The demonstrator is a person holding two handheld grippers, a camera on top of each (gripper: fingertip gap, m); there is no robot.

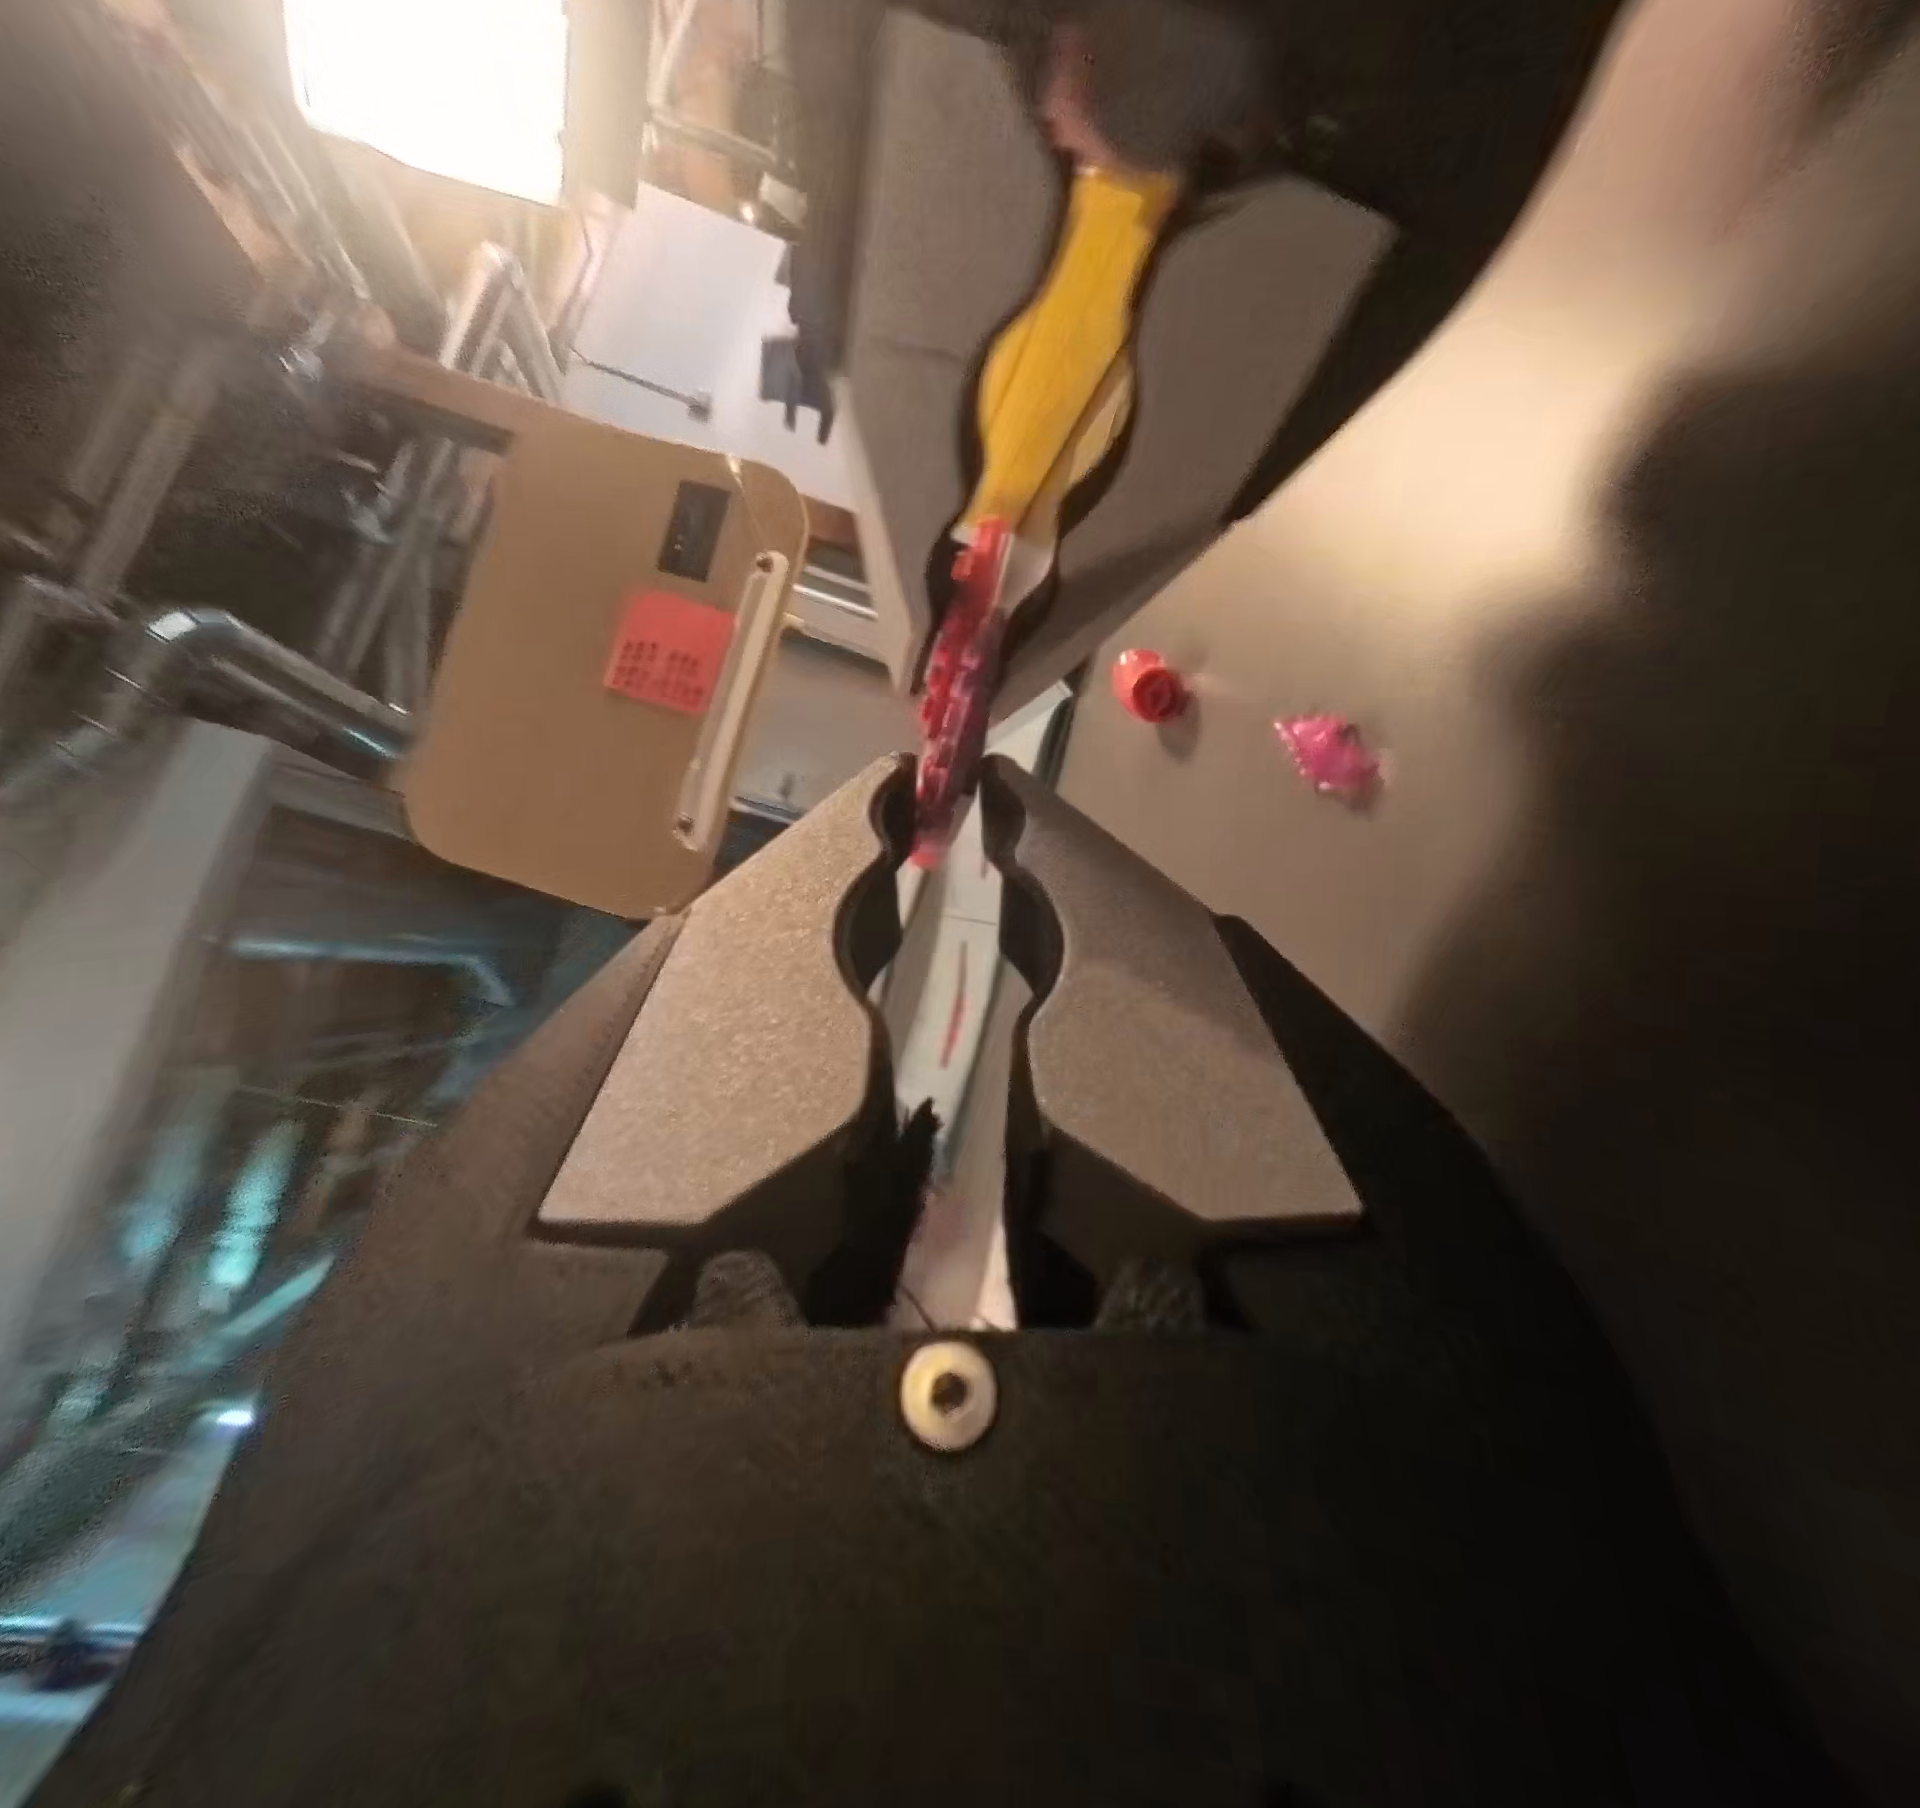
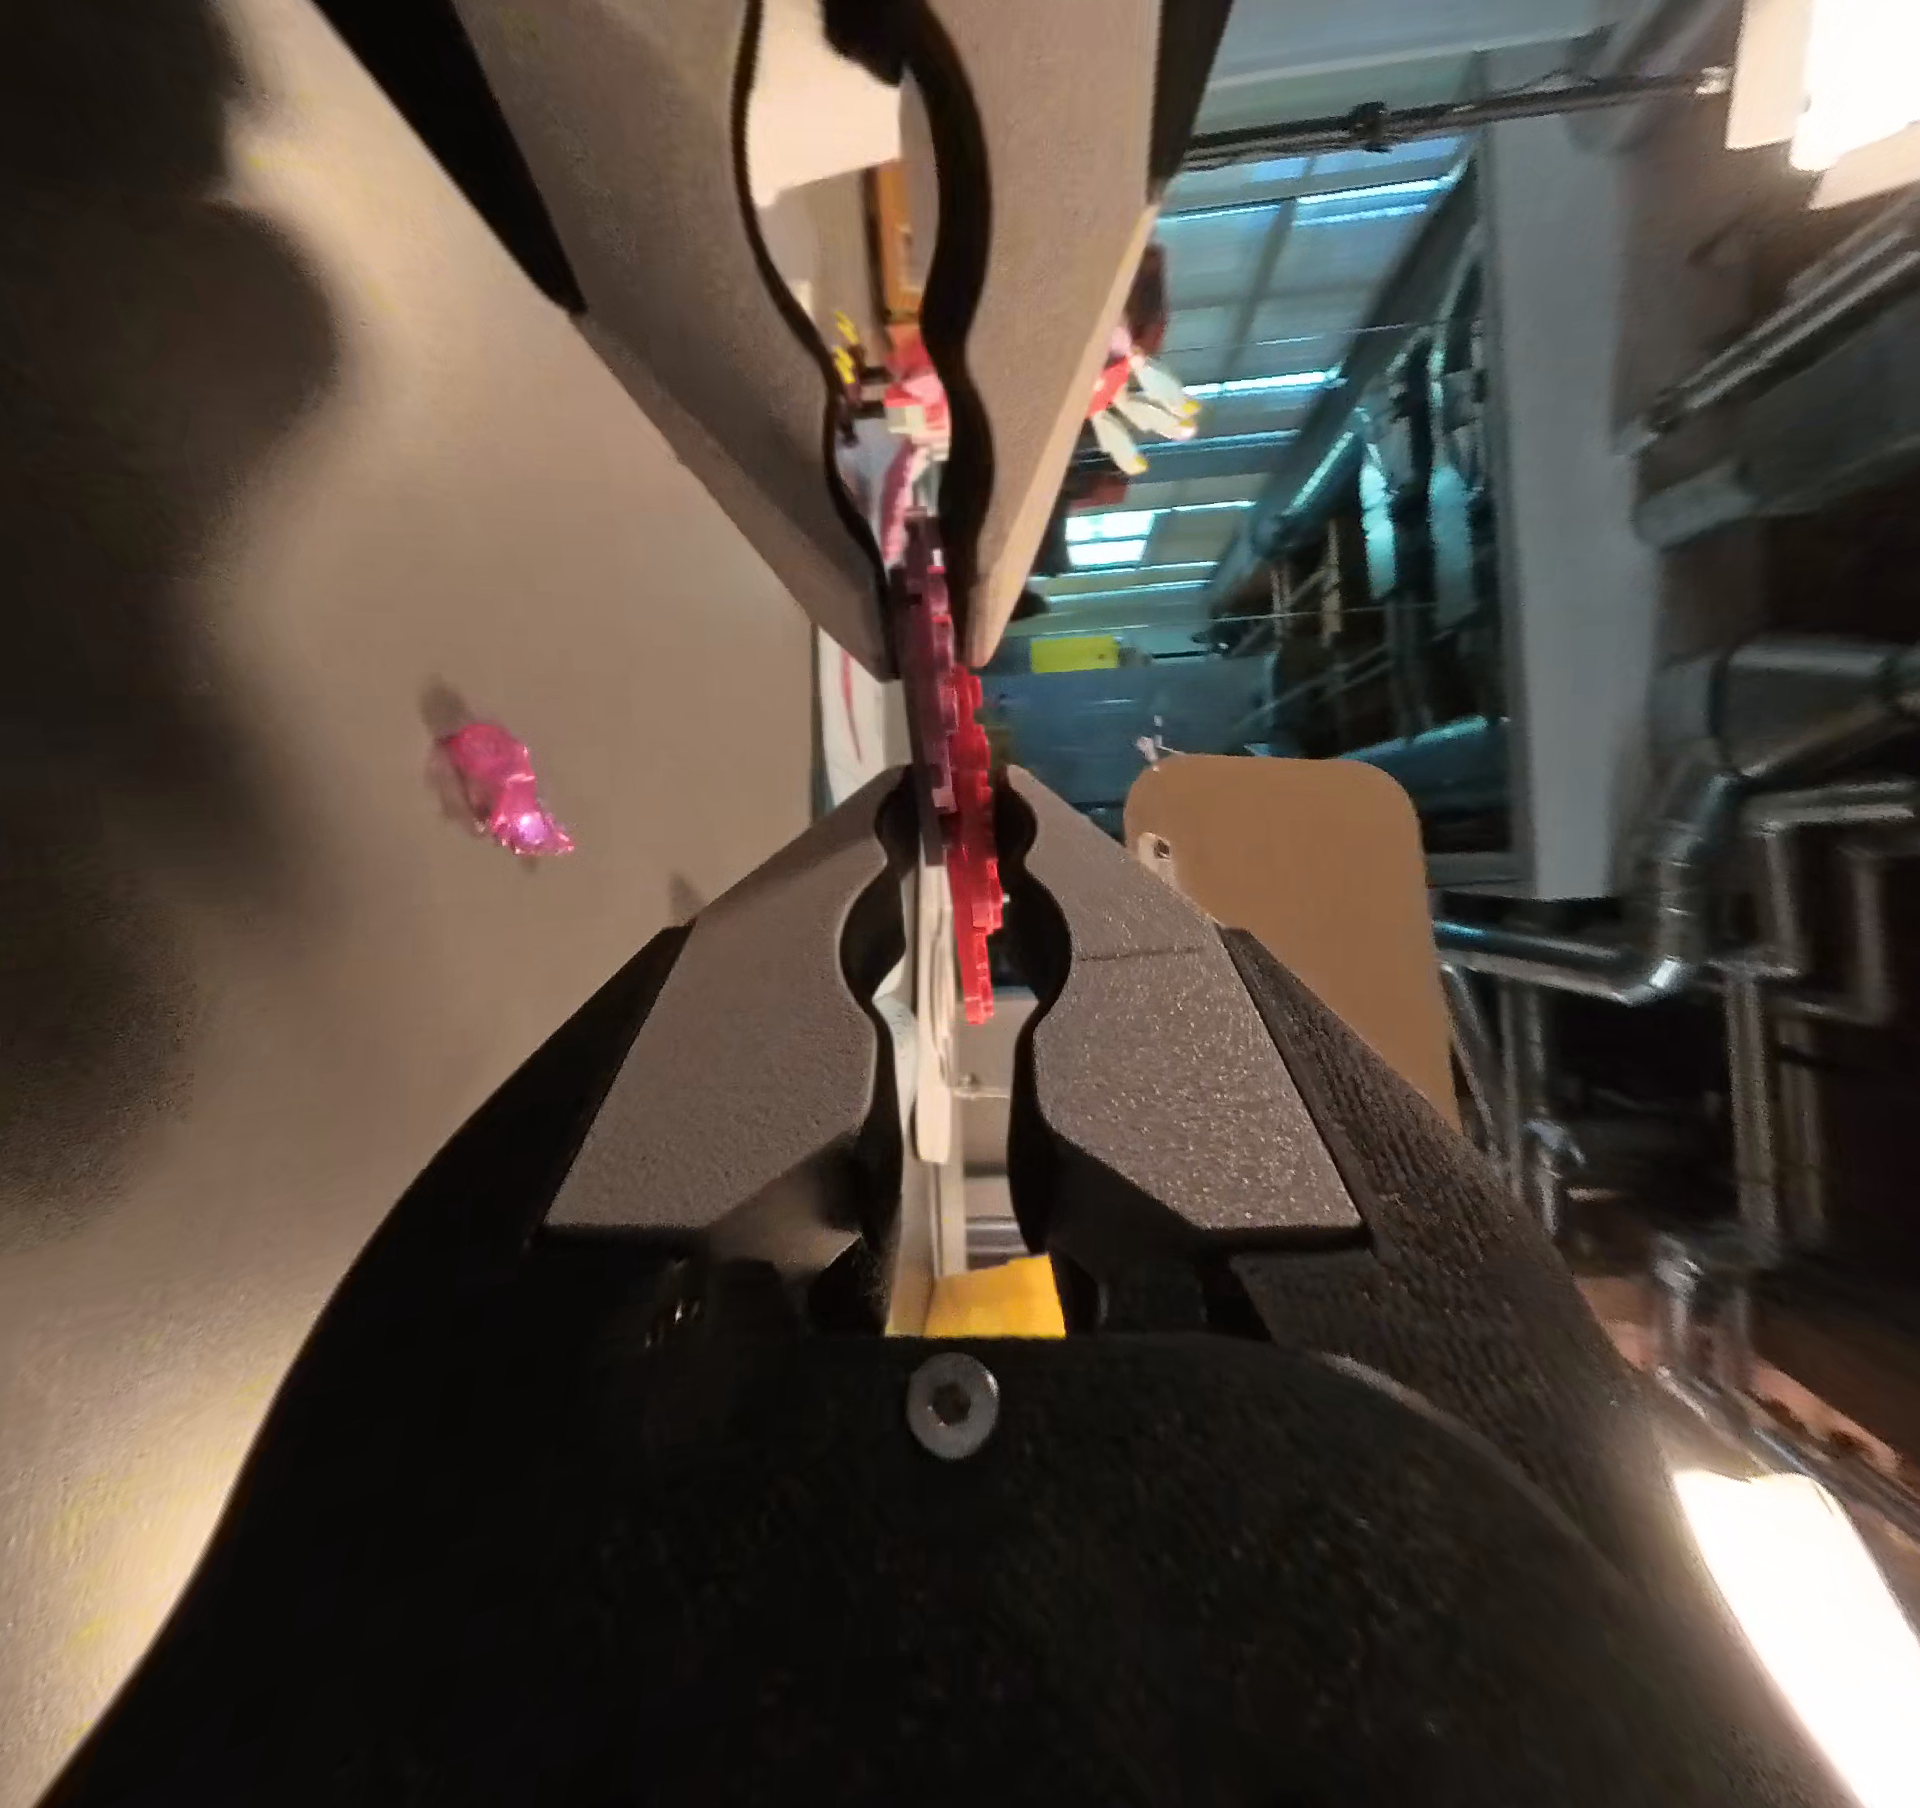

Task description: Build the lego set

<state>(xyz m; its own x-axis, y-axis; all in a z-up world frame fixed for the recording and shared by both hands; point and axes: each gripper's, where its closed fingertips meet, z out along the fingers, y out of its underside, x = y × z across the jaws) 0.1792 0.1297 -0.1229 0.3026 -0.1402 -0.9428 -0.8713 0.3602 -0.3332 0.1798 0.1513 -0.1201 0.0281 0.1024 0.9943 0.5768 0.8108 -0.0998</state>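
Between the two sets of fingertips, lifted clear of the counter (image 1: pixel 1455 532), sits a thin red studded plate (image 2: pixel 961 802), a flat toy-brick piece seen edge-on, with a darker purple layer against one face. The right gripper (image 2: pixel 951 792) has its fingers nearly shut on the plate's near end, and the tips look pressed to both faces. The left gripper (image 1: pixel 948 784) is likewise nearly shut on the opposite end. From its own camera the red edge sits in the narrow slot between the tips; the right view shows its tips pinching the piece from above.

It looks light and rigid, hard plastic, probably slick on the flat face and keyed by the studs on the other. Stacked layers like these can pop apart if bent or twisted, so a hold flat across the faces near each end, as now, seems the safest one; pinching by the thin edge would likely let it pivot.

On the counter lie a small red round piece (image 1: pixel 1151 686) and a translucent pink piece (image 1: pixel 1330 756), both well apart from the grippers. A tan board with a red sticker (image 1: pixel 665 662) stands beyond the counter's edge.
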